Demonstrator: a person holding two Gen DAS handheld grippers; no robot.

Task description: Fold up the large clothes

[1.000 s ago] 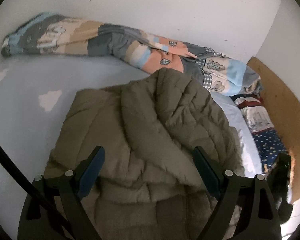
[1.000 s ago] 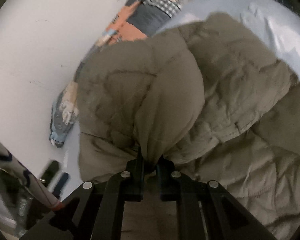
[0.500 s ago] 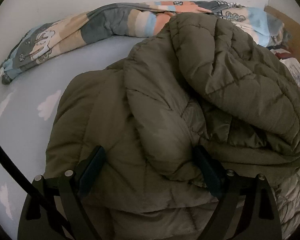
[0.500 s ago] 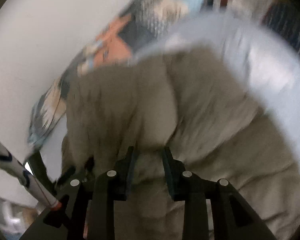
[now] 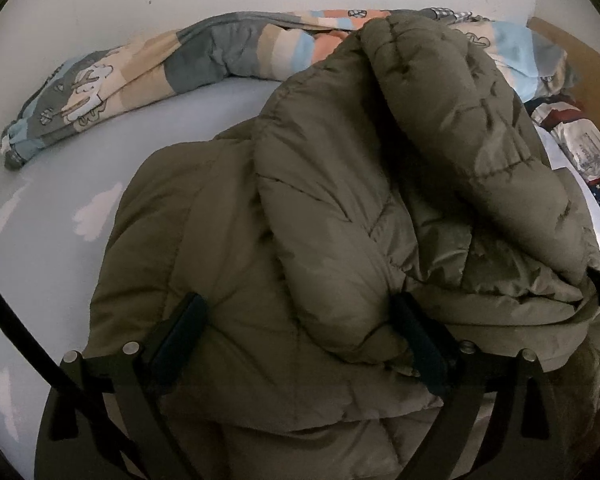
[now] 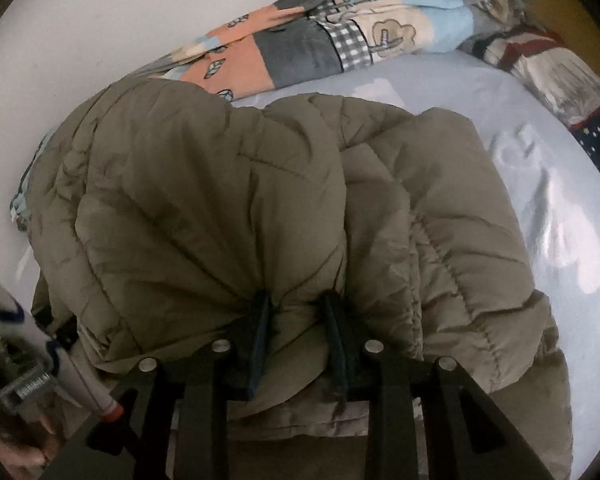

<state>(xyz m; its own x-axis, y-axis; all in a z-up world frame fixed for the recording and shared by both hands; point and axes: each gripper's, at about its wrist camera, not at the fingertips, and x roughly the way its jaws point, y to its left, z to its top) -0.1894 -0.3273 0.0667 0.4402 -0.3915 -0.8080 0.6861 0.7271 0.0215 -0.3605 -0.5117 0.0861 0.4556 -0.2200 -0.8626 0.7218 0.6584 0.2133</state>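
White wall behind, and a pale blue bedsheet (image 5: 52, 200) with cloud prints spreads across the bed, a rolled patchwork quilt (image 5: 148, 76) lying along the wall edge. Out in the middle of the sheet sits the olive puffer jacket (image 5: 300, 240), bunched and partly doubled over, one quilted flap thrown across its top toward the quilt. Left gripper (image 5: 300, 328) is spread wide, its dark fingers (image 5: 180, 332) standing on either side of a thick fold of the jacket, with padding bulging between them but nothing pinched. Over on the right wrist view, the right gripper (image 6: 298, 320) is clamped on the jacket (image 6: 220, 208), jaws drawn close with a puckered wad of olive fabric squeezed between them and seams radiating out from the grip. Beyond, a patterned pillow (image 6: 560, 76) rests at the far corner of the sheet (image 6: 540, 184), next to the quilt (image 6: 320, 40).
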